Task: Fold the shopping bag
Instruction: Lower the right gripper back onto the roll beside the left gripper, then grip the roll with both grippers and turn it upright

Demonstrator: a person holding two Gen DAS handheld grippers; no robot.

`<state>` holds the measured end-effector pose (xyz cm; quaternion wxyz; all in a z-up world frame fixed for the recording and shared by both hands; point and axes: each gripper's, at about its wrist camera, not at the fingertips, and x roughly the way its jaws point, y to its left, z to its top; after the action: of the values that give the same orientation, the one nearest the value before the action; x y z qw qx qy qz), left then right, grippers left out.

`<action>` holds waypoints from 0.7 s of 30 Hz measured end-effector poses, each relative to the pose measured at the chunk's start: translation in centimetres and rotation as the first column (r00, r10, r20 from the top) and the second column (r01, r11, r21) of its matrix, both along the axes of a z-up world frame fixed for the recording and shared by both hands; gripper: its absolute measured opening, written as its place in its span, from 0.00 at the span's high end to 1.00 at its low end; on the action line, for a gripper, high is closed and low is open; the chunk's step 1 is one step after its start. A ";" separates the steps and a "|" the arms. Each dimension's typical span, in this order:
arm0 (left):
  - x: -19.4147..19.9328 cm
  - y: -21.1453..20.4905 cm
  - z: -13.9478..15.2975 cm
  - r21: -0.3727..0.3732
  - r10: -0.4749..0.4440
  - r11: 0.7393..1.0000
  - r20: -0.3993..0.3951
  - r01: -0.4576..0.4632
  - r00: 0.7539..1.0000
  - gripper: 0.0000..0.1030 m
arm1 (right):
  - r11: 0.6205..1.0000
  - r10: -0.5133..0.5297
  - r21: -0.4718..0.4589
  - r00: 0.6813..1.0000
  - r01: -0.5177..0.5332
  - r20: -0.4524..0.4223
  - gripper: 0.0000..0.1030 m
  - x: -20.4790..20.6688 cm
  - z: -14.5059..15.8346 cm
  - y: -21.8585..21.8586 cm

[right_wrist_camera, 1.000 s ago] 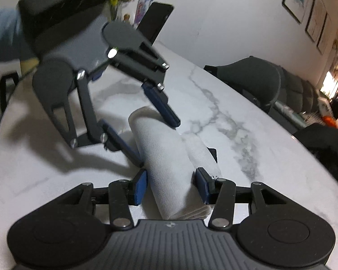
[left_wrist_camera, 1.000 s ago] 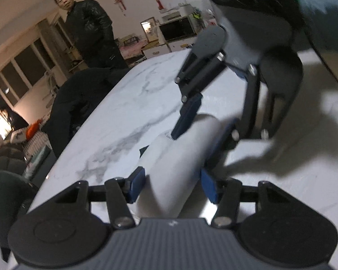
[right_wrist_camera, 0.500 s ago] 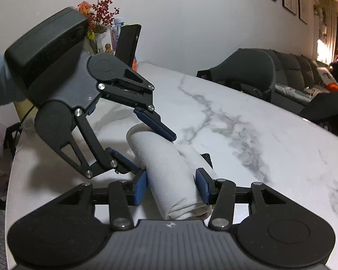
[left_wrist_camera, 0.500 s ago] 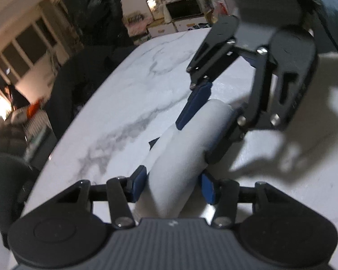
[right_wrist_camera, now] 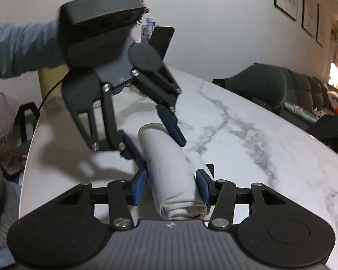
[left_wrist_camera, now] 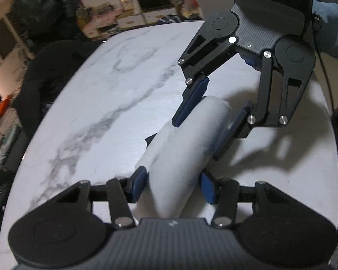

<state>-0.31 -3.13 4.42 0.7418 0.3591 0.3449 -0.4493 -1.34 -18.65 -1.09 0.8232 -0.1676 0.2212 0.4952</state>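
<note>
Both grippers are bracketing one rolled bundle from its opposite ends. The shopping bag (right_wrist_camera: 169, 168), a pale, soft cloth wound into a thick roll, is lying on the marble table (right_wrist_camera: 247, 139), nearer the table's curved near edge than its far side. The left gripper (left_wrist_camera: 172, 185) is standing with its blue pads (left_wrist_camera: 138, 183) narrowed against the sides of one end of the roll; the right gripper (right_wrist_camera: 171, 185) is doing the same at the other end, its pads (right_wrist_camera: 201, 185) pressing into the cloth so that the fabric is bulging slightly between them. Each gripper is also appearing in the other's view, fingers angling down onto the roll.

Handling, as judged: the bag is looking light and limp, with no stiffness of its own, so the roll is likely to sag in the middle or unwind if either end is released. A dark piece, perhaps a strap or a tag, is showing beside the roll (right_wrist_camera: 210, 167). The firmest hold is probably across the full thickness near each end, squeezing all layers together.
</note>
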 end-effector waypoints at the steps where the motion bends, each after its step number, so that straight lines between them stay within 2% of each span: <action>1: 0.2 0.0 0.1 0.001 -0.009 1.000 -0.015 0.009 1.000 0.54 | 1.000 -0.001 -0.003 1.000 0.001 0.007 0.54 -0.1 -0.1 0.0; 4: 0.7 -0.3 -0.1 0.006 -0.027 1.000 -0.044 0.027 0.999 0.54 | 1.000 -0.011 0.005 1.000 0.011 0.007 0.54 -0.2 -0.2 -0.4; 6: 0.6 -0.4 -0.1 0.013 -0.032 0.999 -0.043 0.033 0.999 0.54 | 0.999 -0.026 0.032 0.999 0.027 -0.023 0.54 0.0 -0.3 -0.9; 10: 0.6 -0.7 -0.3 0.022 -0.032 0.999 -0.024 0.033 0.999 0.54 | 0.991 -0.066 0.101 0.986 0.083 -0.155 0.54 1.3 -0.4 -1.9; 16: 0.8 -2.3 -1.3 0.060 -0.019 0.998 0.029 0.017 0.999 0.49 | 0.964 -0.100 0.183 0.899 0.195 -0.426 0.54 4.4 -0.6 -3.7; 21: 1.3 -2.3 -1.2 0.034 0.010 0.999 0.013 -0.011 1.000 0.47 | 0.940 -0.106 0.216 0.828 0.264 -0.551 0.54 5.8 -0.9 -4.5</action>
<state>1.04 -5.47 3.17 0.7401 0.3727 0.3497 -0.4371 4.47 -23.19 -2.02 0.7894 0.1181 0.3824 0.4655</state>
